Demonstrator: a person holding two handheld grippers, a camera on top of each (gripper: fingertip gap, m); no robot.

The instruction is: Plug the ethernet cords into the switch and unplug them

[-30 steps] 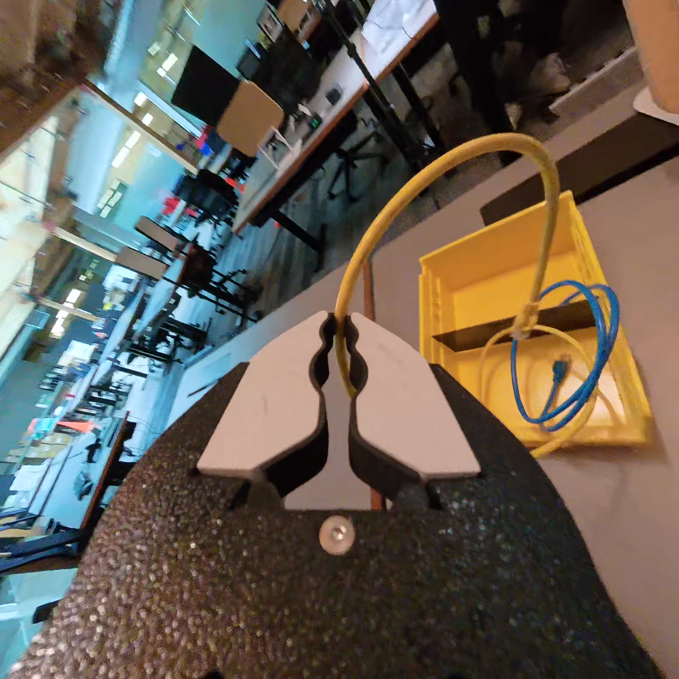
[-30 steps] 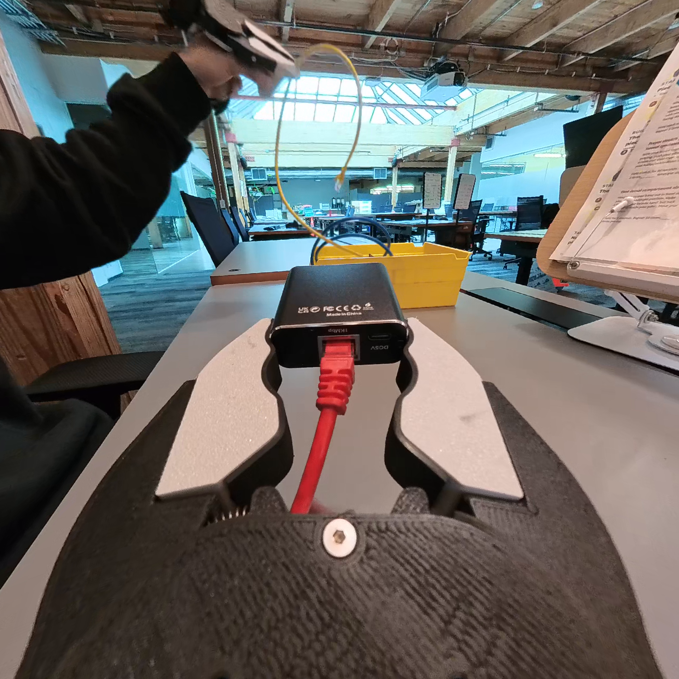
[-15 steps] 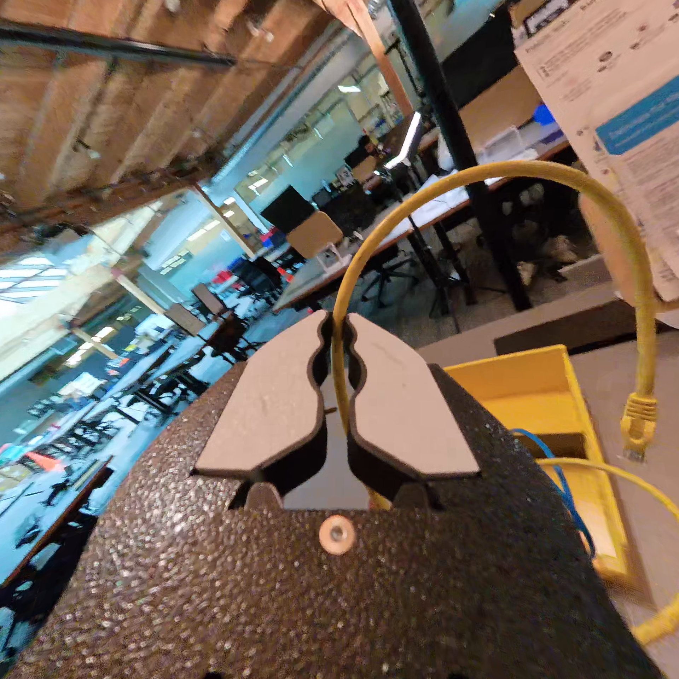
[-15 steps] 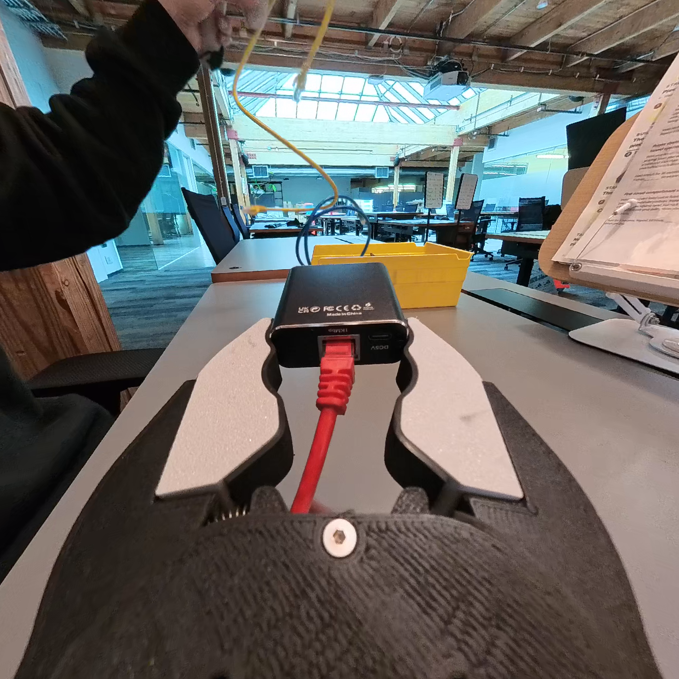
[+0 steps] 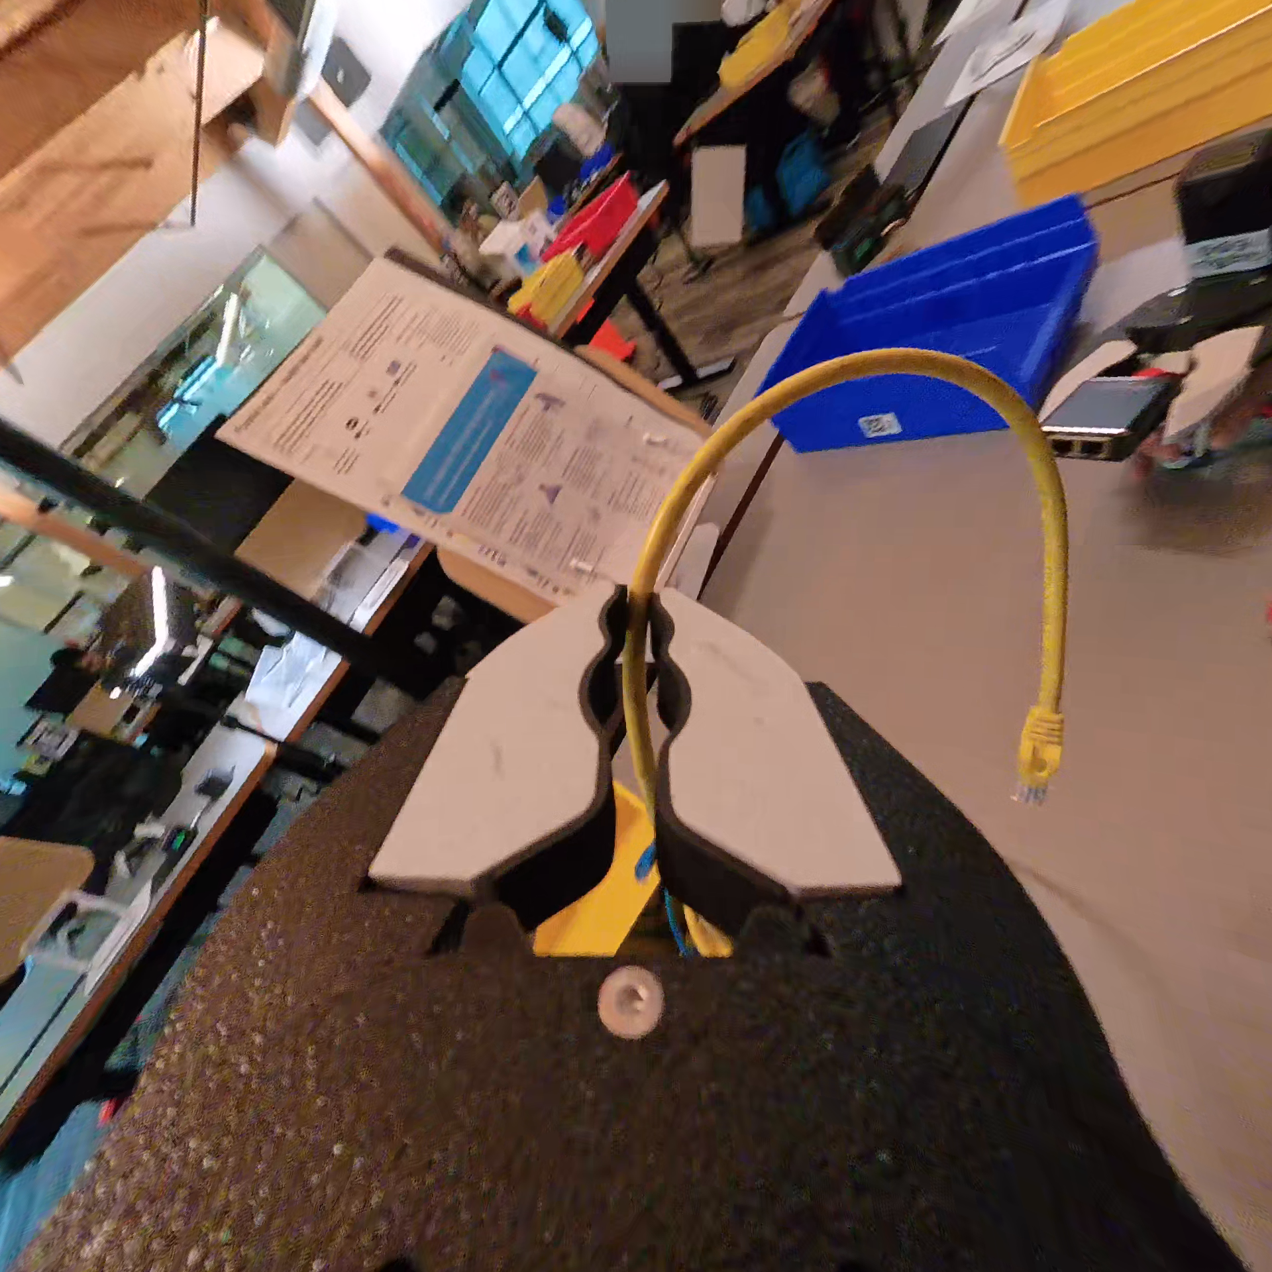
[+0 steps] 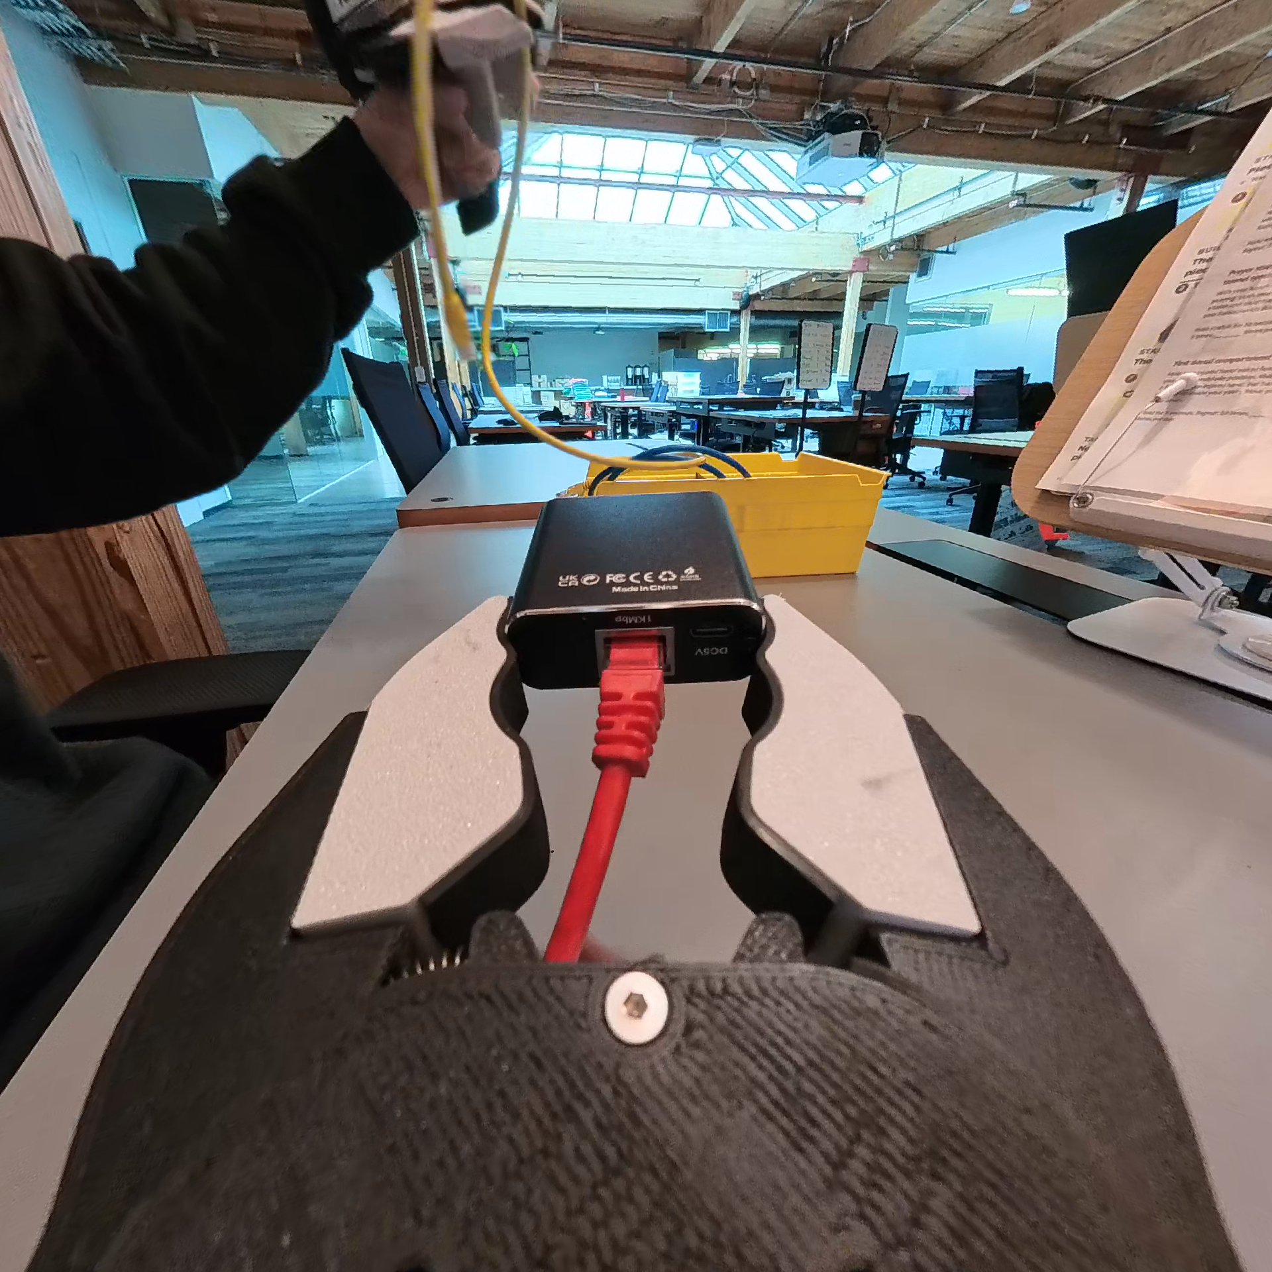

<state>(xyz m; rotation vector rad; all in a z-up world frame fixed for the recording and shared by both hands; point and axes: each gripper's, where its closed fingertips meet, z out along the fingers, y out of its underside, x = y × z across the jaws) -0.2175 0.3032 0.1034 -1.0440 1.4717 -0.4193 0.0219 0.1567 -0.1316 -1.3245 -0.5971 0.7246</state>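
Now the left gripper point(image 5: 637, 606) pinches the yellow cord point(image 5: 895, 358); its plug point(image 5: 1038, 750) dangles at four o'clock. Swing it slowly (no jerks) to the switch point(image 6: 637, 578), squeezed by the right gripper point(image 6: 637, 637).

In the right wrist view, wooden ceiling beams point(image 6: 895, 41) cross the top of the frame above a bright skylight point(image 6: 661, 186) at upper centre. Rows of desks point(image 6: 757, 413) and dark chairs point(image 6: 392, 413) fill the middle distance; grey carpet point(image 6: 289, 550) lies at left, beside a wooden post point(image 6: 103, 592).

Bare table point(image 6: 1032, 757) right of switch point(image 6: 633, 550); yellow bin point(image 6: 791, 509) behind.
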